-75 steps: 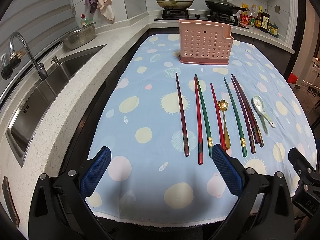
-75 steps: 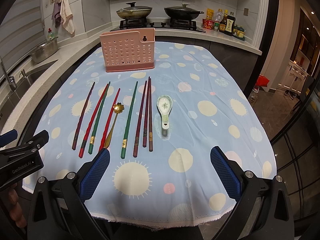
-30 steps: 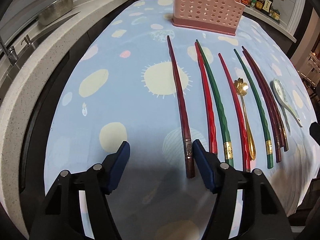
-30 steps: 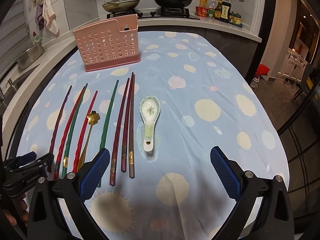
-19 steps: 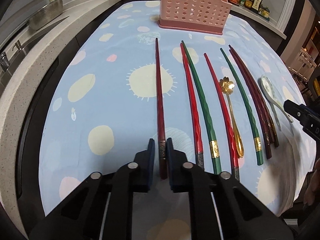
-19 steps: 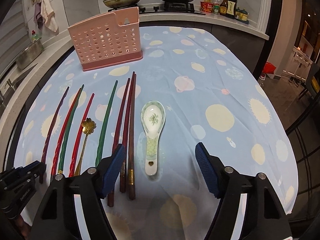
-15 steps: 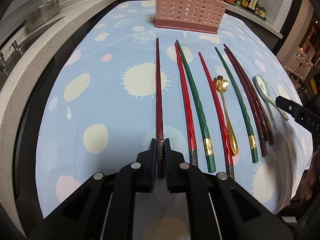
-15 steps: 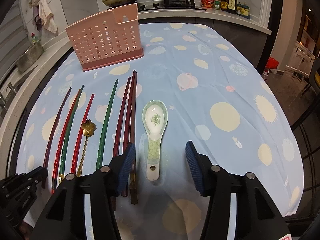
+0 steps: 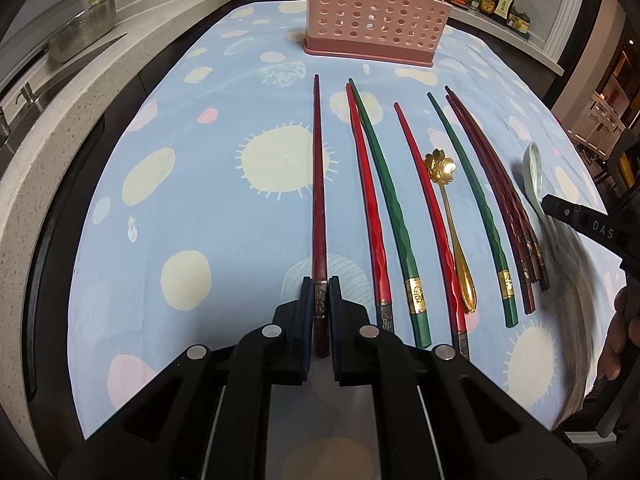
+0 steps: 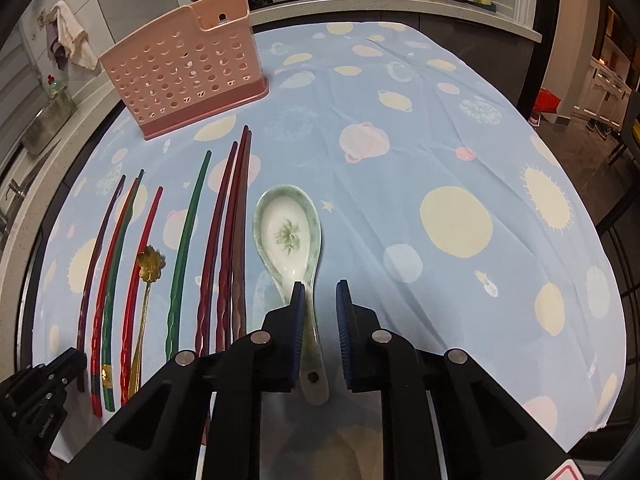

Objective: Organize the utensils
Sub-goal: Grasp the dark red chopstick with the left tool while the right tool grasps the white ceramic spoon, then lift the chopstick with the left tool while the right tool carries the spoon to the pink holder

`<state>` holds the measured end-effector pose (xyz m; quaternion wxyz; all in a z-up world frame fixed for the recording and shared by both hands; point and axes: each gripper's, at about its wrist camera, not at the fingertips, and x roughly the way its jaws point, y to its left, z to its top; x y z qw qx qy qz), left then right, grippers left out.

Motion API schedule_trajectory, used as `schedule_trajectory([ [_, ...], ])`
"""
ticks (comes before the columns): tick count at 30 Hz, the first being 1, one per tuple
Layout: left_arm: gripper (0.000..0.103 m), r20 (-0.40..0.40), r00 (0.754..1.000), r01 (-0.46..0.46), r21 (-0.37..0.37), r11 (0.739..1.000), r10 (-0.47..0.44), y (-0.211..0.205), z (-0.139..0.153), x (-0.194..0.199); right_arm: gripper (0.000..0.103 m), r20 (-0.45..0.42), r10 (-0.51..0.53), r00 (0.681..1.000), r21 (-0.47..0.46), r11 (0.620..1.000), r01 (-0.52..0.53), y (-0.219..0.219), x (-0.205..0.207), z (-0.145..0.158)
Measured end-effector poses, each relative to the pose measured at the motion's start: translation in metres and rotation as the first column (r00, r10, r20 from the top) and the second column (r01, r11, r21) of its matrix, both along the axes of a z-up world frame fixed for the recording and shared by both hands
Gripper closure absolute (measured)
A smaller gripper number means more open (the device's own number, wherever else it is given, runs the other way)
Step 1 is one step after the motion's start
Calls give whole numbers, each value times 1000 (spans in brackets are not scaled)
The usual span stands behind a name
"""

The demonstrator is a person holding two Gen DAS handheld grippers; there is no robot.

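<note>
Picking-up step: left claw (image 9: 320, 300) clenched on the butt of the dark red chopstick (image 9: 318, 184) lying on the table (image 9: 200, 184); right claw (image 10: 319, 308) parted astride the ceramic spoon (image 10: 289, 236) handle, not yet gripping. Next, probably: close right, lift both, carry to the pink holder (image 9: 374, 12). Spoon bowl clear only in right view.

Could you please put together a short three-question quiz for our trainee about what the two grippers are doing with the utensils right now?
1. True or false: the left gripper is shut on the dark red chopstick.
2. The right gripper straddles which item? A) gold flower spoon B) ceramic spoon C) green chopstick
3. Fill in: the pink utensil holder stands ____ on the tablecloth.

Key: 1 true; 2 B; 3 upright.
</note>
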<state>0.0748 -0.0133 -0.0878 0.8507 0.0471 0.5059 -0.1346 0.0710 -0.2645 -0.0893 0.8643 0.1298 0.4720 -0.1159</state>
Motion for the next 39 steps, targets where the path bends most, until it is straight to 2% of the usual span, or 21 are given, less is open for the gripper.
schedule_trajectory([
  [5,96,2,1000,0,0,1000,0,0,0,0,93,7,12,1000,2,1000,-12,2,1,0],
  [15,96,1,1000,-1,-6,1000,1,0,0,0,93,9,38,999,51,998,-38,10,-11,-2],
  [23,96,2,1000,-2,-18,1000,2,1,0,-3,93,-1,59,998,55,997,-59,19,-20,-8],
  [35,96,-15,1000,-7,-94,996,5,13,1,-19,94,2,51,999,42,998,-51,20,-41,1],
  [39,96,-11,1000,-7,-97,995,6,16,4,-27,94,19,42,999,37,998,-43,20,-50,10],
])
